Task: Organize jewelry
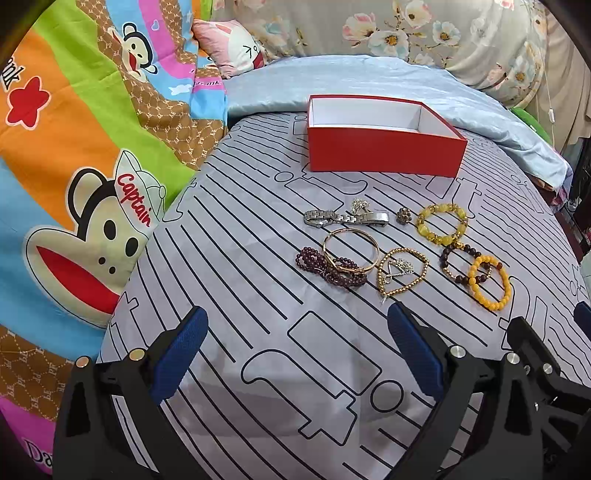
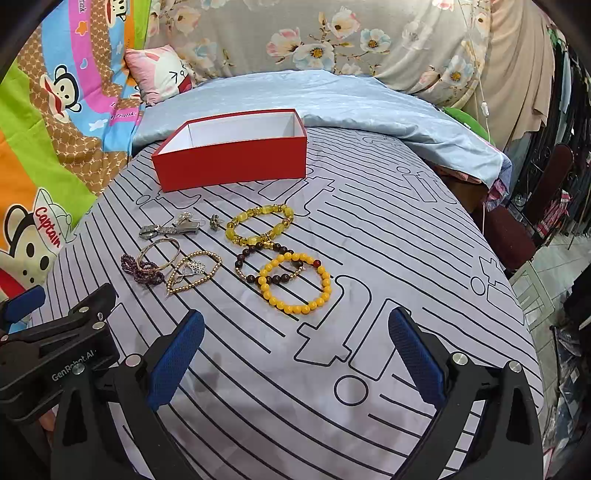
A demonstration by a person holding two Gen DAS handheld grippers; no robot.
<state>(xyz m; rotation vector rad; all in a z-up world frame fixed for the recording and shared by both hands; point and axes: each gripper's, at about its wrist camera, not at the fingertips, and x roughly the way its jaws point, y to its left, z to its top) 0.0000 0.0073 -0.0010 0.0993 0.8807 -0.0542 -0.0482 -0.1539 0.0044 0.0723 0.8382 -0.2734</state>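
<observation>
An open red box (image 1: 384, 151) (image 2: 231, 157) with a white inside stands on the grey striped bed sheet (image 1: 258, 258). In front of it lie several pieces of jewelry: a silver watch (image 1: 343, 218) (image 2: 168, 229), a gold bangle (image 1: 351, 248), purple beads (image 1: 325, 267) (image 2: 142, 269), a gold bead chain (image 1: 400, 271) (image 2: 194, 275), a pale yellow bracelet (image 1: 441, 223) (image 2: 258, 225), a dark bead bracelet (image 1: 461, 262) (image 2: 267, 266) and an orange bead bracelet (image 1: 491, 282) (image 2: 295, 282). My left gripper (image 1: 299, 350) and right gripper (image 2: 297, 350) hover open short of them, holding nothing.
A cartoon monkey blanket (image 1: 74, 147) covers the left side. A light blue quilt (image 1: 369, 77) and a floral cover (image 2: 332, 33) lie behind the box. A pink cushion (image 1: 236, 48) sits at the back left. The bed's right edge drops to a dark chair (image 2: 524, 221).
</observation>
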